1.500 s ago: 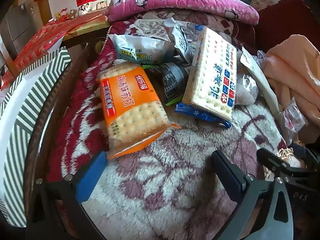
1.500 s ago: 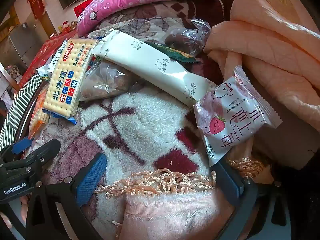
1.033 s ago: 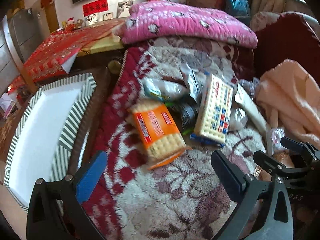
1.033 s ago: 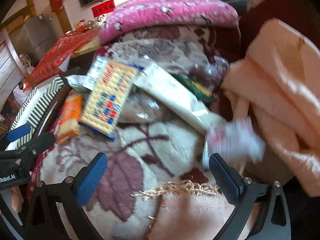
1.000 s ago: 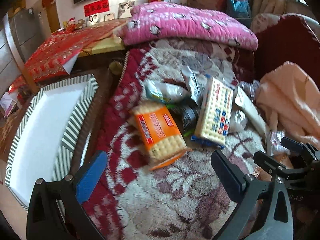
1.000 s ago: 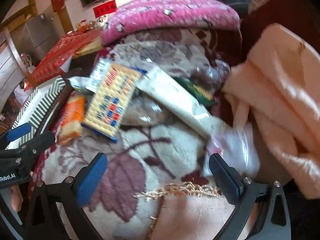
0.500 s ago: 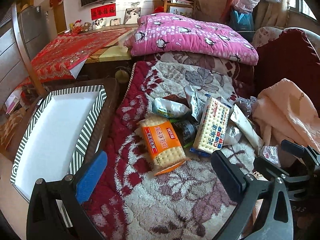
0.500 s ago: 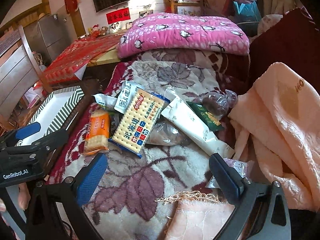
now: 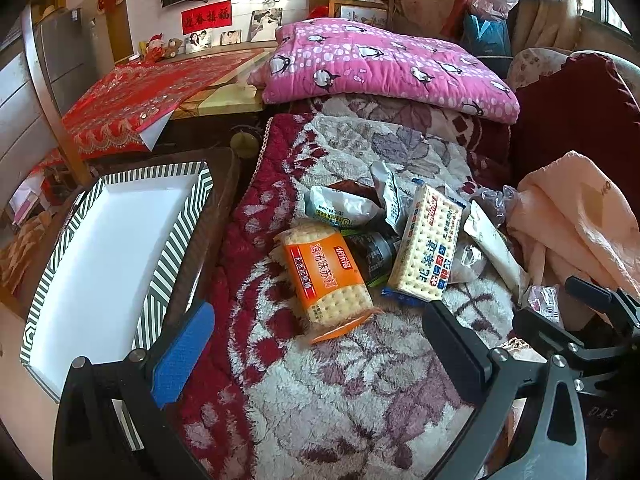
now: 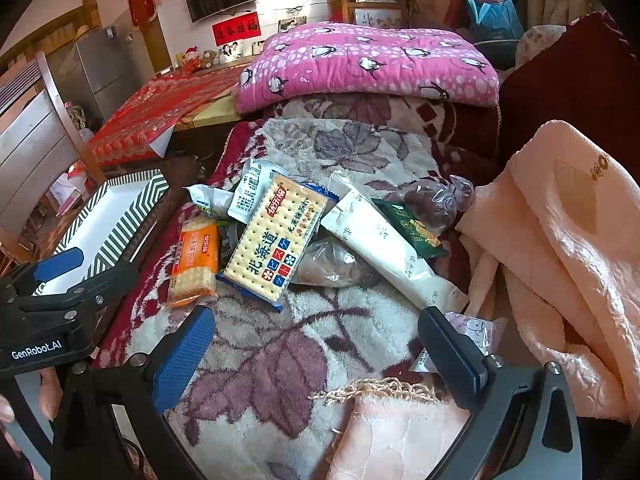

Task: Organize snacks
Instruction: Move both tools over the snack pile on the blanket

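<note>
Snacks lie heaped on a plush floral blanket in cream, maroon and mauve (image 9: 344, 384), ahead of both grippers and touched by neither. The left gripper (image 9: 316, 344) hovers with its fingers spread wide and empty; the orange cracker packet (image 9: 326, 276) lies just beyond their gap. The right gripper (image 10: 316, 344) is likewise wide open and empty, and a small pink-and-white pouch (image 10: 474, 330) sits beside its right finger (image 10: 452, 356). Further ahead, the cream cracker packet with blue edging (image 10: 276, 238) leans on the orange one and on a dark packet; a long white wrapper (image 10: 384, 242), a clear bag of brown pieces (image 10: 330, 266) and a green sachet (image 10: 412, 230) lie to its right. A white tray with a green-striped rim (image 9: 160, 276) stands empty, left of the blanket. A pink penguin-print pillow (image 9: 384, 62) lies behind the heap, a peach towel (image 10: 568, 248) on the right.
</note>
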`<action>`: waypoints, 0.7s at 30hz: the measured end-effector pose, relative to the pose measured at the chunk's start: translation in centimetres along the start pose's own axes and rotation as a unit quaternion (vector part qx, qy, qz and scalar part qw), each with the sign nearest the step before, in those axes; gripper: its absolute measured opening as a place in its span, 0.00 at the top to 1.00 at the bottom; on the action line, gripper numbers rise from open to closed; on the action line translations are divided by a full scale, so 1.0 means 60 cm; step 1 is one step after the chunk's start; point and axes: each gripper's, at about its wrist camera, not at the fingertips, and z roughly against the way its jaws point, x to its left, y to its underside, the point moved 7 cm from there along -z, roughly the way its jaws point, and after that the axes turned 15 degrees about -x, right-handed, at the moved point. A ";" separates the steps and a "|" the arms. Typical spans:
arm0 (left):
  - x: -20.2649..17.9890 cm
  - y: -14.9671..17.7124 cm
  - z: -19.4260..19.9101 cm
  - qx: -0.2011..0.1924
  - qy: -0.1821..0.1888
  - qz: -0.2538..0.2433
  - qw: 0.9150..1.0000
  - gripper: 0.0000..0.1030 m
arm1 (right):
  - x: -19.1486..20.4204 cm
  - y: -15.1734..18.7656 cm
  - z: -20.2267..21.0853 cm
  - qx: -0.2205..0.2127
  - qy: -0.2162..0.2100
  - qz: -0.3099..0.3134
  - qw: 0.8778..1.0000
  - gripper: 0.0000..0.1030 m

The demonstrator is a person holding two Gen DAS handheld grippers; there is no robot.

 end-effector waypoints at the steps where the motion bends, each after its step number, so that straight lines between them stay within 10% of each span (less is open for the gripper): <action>1: 0.000 0.000 0.000 0.000 0.000 0.000 1.000 0.00 | 0.000 0.000 0.000 0.000 0.000 0.000 1.000 0.01; 21: 0.002 0.014 -0.010 0.011 -0.001 -0.004 1.000 0.00 | -0.004 0.020 -0.012 0.016 -0.004 -0.007 1.000 0.01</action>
